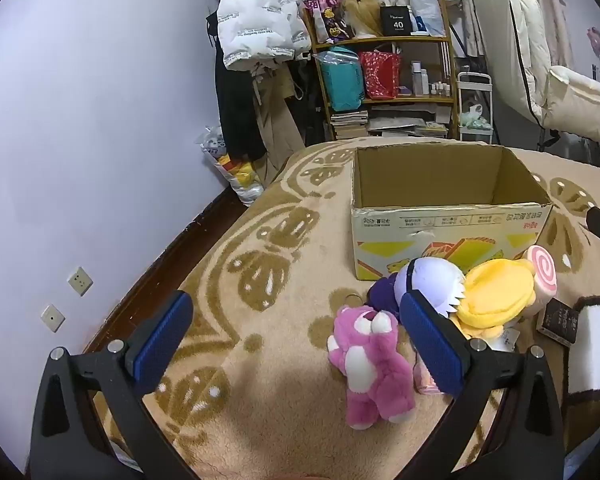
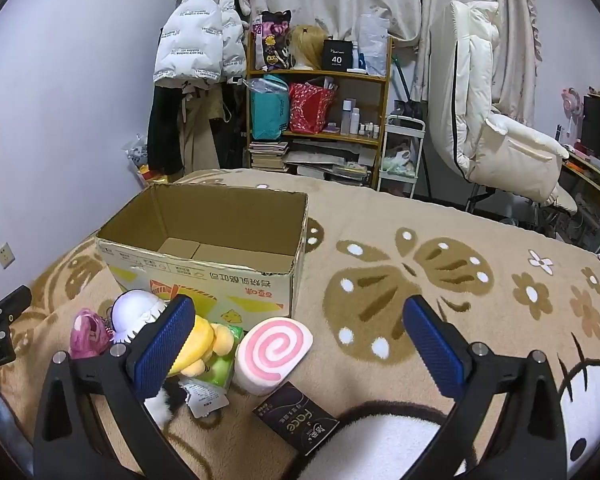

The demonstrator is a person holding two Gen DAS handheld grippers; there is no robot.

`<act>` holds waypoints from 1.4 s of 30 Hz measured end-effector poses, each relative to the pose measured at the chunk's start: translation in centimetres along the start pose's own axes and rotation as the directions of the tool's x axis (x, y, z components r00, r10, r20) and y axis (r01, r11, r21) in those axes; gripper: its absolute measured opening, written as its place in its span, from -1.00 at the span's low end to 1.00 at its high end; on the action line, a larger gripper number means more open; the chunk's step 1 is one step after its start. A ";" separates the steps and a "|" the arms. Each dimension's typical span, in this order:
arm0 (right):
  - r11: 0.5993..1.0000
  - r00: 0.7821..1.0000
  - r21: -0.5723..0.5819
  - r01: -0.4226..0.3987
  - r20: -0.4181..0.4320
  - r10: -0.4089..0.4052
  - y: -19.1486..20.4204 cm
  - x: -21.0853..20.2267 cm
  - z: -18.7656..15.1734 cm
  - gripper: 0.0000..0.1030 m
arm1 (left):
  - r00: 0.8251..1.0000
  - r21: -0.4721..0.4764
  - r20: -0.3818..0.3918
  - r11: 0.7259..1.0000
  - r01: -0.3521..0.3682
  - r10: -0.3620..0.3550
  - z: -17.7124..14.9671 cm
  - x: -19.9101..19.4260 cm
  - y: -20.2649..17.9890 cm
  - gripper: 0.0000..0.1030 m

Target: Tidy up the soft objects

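Observation:
An open, empty cardboard box (image 1: 448, 220) stands on the bed; it also shows in the right wrist view (image 2: 204, 276). In front of it lie a pink plush bear (image 1: 370, 364), a white and purple plush (image 1: 424, 284), a yellow plush (image 1: 496, 296) and a pink swirl roll cushion (image 2: 274, 354). My left gripper (image 1: 296, 336) is open and empty, hovering just left of the bear. My right gripper (image 2: 296, 338) is open and empty above the swirl cushion. A green tissue pack (image 2: 222, 364) lies under the yellow plush (image 2: 198, 344).
A dark "face" packet (image 2: 296, 420) and a white fluffy item with dark trim (image 2: 376, 440) lie near the front. The beige patterned blanket (image 2: 440, 280) covers the bed. A wall is at left; a shelf (image 2: 320, 120) and a chair (image 2: 500, 140) stand behind.

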State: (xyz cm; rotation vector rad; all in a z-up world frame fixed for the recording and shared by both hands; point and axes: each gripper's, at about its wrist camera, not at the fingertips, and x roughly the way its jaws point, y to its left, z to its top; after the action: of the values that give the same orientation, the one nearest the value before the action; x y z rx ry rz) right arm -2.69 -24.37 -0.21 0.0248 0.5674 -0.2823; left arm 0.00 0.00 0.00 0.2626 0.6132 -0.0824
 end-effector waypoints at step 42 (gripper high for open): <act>1.000 1.000 0.004 -0.002 0.004 0.002 0.0 -0.1 0.0 1.00 | 1.000 0.013 0.002 1.000 -0.001 0.001 -0.2 0.0 -0.4 0.99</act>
State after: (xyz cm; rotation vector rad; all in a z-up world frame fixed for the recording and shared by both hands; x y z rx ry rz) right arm -2.75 -24.34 -0.17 0.0290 0.5632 -0.2815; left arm -0.18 -0.37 -0.23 0.2758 0.6104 -0.0855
